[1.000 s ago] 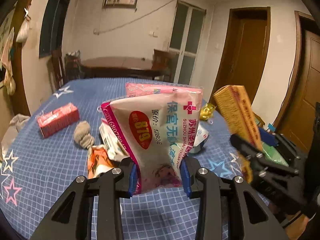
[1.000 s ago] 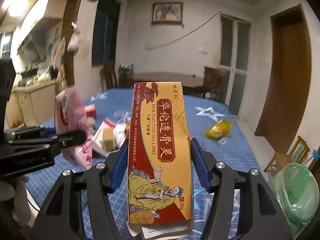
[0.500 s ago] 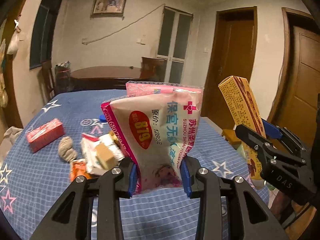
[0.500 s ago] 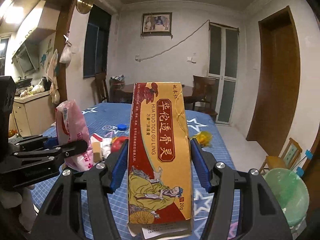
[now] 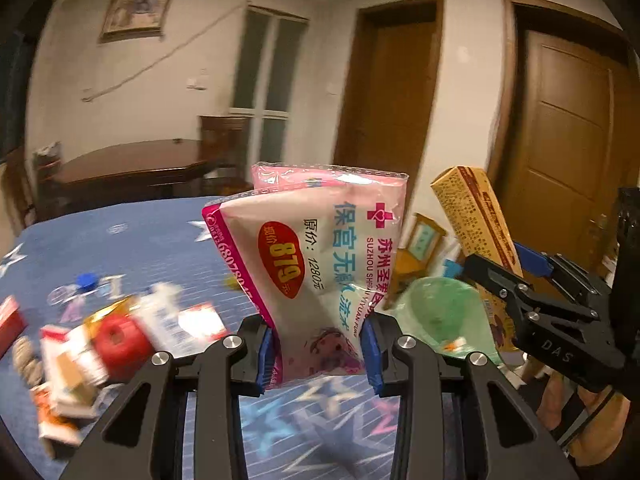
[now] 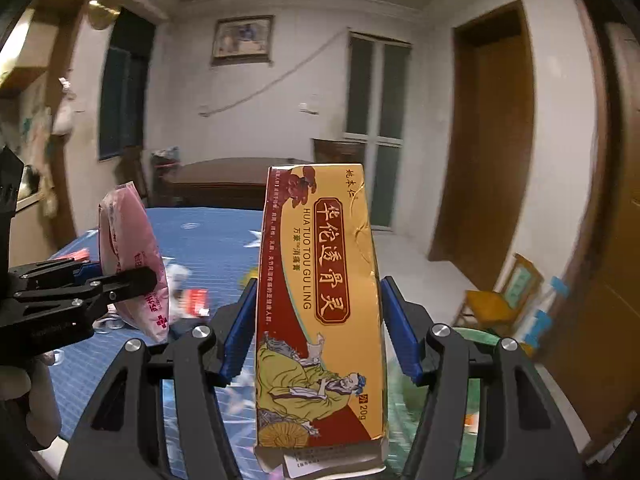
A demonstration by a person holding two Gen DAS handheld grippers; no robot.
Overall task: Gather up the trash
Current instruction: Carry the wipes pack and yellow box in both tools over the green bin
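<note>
Left wrist view: one pink packet (image 5: 320, 256) is clamped by the left gripper (image 5: 318, 350); one yellow box (image 6: 320, 304) is clamped by the right gripper (image 6: 318, 332).

The left gripper (image 5: 318, 350) sat at six o'clock in its own view, its blue-padded jaws partly closed and pressing both sides of a pink packet (image 5: 320, 256). The right gripper (image 6: 318, 336) stood wider, its pads clamped on the edges of an upright yellow carton (image 6: 318, 304). In the left view the right gripper reached in from four o'clock, a hand (image 5: 580, 412) below it.
</note>
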